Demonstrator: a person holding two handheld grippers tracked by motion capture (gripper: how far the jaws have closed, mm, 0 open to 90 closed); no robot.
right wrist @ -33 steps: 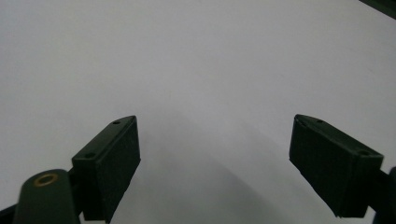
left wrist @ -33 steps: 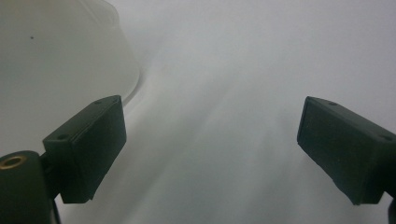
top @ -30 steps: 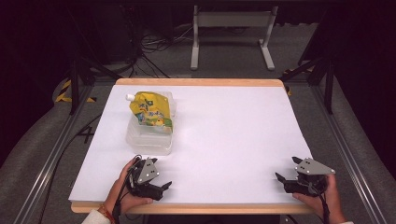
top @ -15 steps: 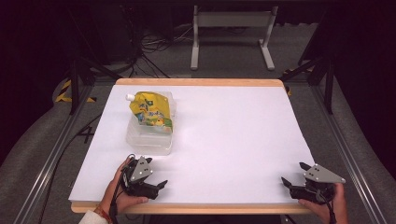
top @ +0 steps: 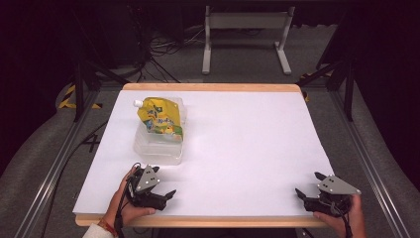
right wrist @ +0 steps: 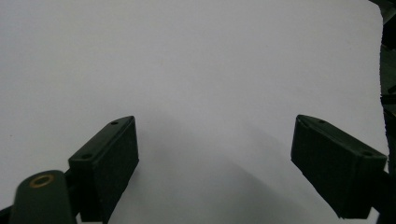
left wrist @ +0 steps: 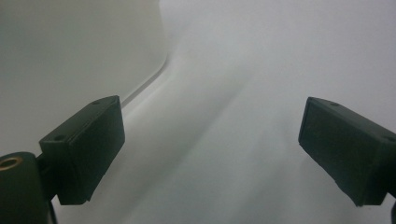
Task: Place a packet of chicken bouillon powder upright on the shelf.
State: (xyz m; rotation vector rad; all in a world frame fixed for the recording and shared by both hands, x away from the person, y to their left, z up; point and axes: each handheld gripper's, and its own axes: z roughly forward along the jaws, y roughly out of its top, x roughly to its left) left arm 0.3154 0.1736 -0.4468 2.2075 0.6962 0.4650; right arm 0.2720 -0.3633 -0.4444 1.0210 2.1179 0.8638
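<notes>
No legible text anywhere. Yellow pouch point(top: 158, 118), lying on the clear container point(top: 159, 148) at about 10 o'clock on the white table point(top: 247, 148): printed front with green and blue patches, lettering too small and blurred to read; no brand made out. Grey plates on the grippers at 7 and 5 o'clock: bare, no markings seen. Both gripper views: plain white surface, black jaws, no labels or numbers.

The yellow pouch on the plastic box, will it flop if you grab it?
Probably. The yellow pouch looks like soft film with a small white spout, so it would likely bend and sag. It lies flat on the clear box, so it should not roll, but its glossy skin might slip.
</notes>
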